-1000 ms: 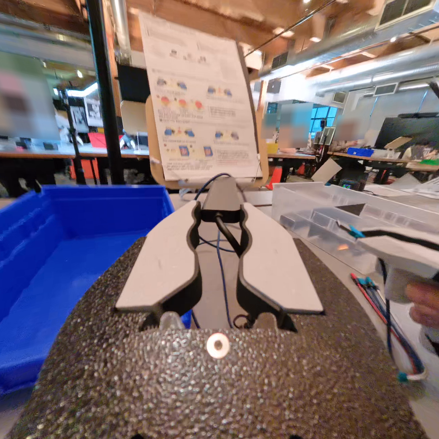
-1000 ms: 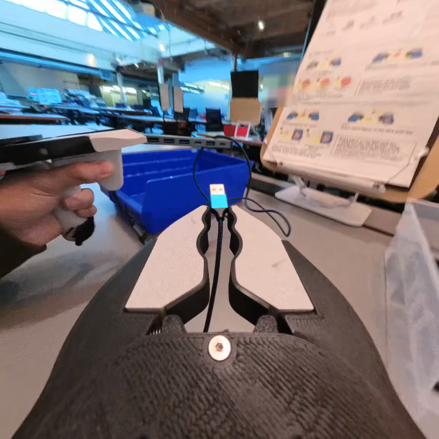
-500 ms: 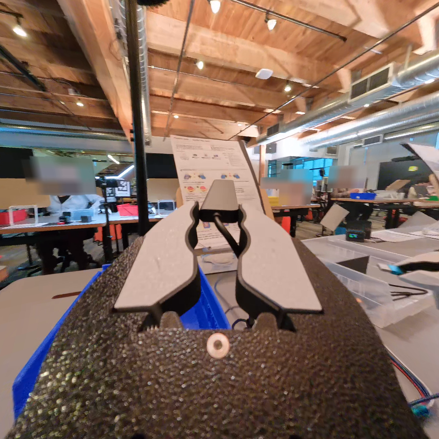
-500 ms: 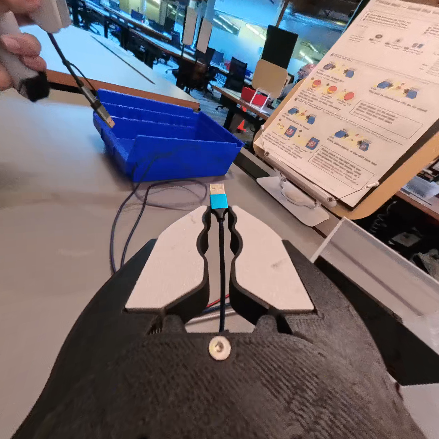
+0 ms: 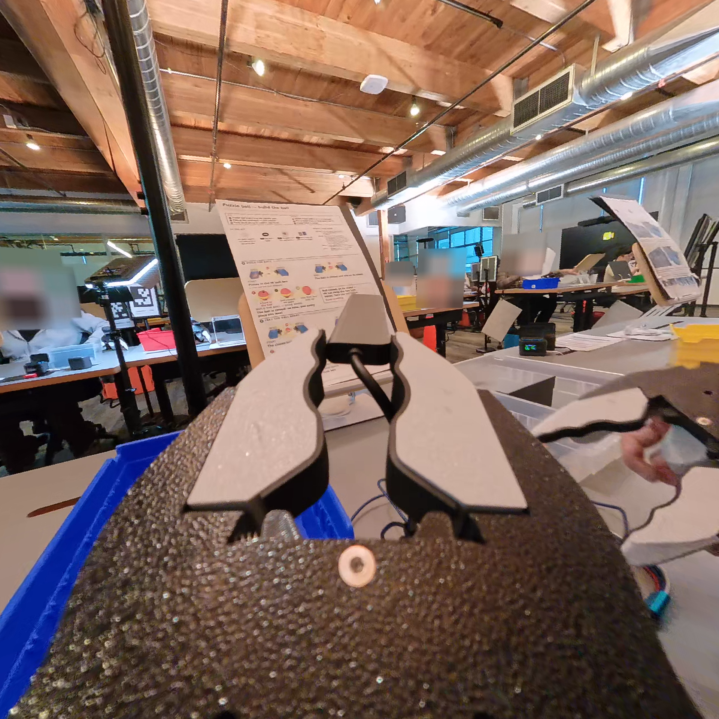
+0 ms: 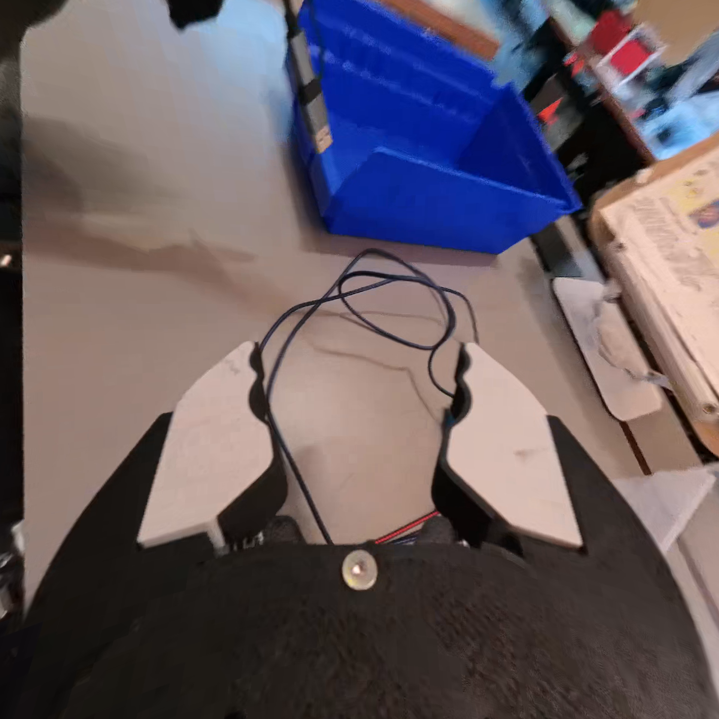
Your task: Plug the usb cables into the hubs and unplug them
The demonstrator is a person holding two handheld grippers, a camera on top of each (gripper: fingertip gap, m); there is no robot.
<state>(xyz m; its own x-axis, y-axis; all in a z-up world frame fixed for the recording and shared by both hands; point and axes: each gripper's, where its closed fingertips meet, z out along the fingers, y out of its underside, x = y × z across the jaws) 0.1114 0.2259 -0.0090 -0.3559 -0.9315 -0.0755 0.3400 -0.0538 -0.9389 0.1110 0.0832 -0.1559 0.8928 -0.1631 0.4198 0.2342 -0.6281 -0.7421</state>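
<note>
My left gripper [image 5: 358, 344] is shut on the near end of a grey USB hub [image 5: 360, 317] and holds it up in the air, pointing away. The hub's black lead [image 5: 369, 385] runs back between the fingers. Its grey plug [image 6: 317, 116] dangles in front of the blue bin in the right wrist view. My right gripper [image 6: 360, 350] is open and empty, looking down at the table. A dark blue USB cable [image 6: 389, 280] lies looped on the table under it; a teal bit shows by the right finger [image 6: 505, 447]. The right gripper [image 5: 583, 428] also shows open in the left wrist view.
A blue bin [image 6: 428, 202] stands on the table behind the cable loop, also low left in the left wrist view [image 5: 58, 583]. An instruction sheet on a stand [image 5: 295, 272] is ahead. A clear plastic bin [image 5: 525, 381] sits right. Coloured cables [image 5: 657, 599] lie at the right edge.
My right gripper has opened and let go of the teal-plug cable, and has tilted down toward the table. My left gripper has lifted the hub higher.
</note>
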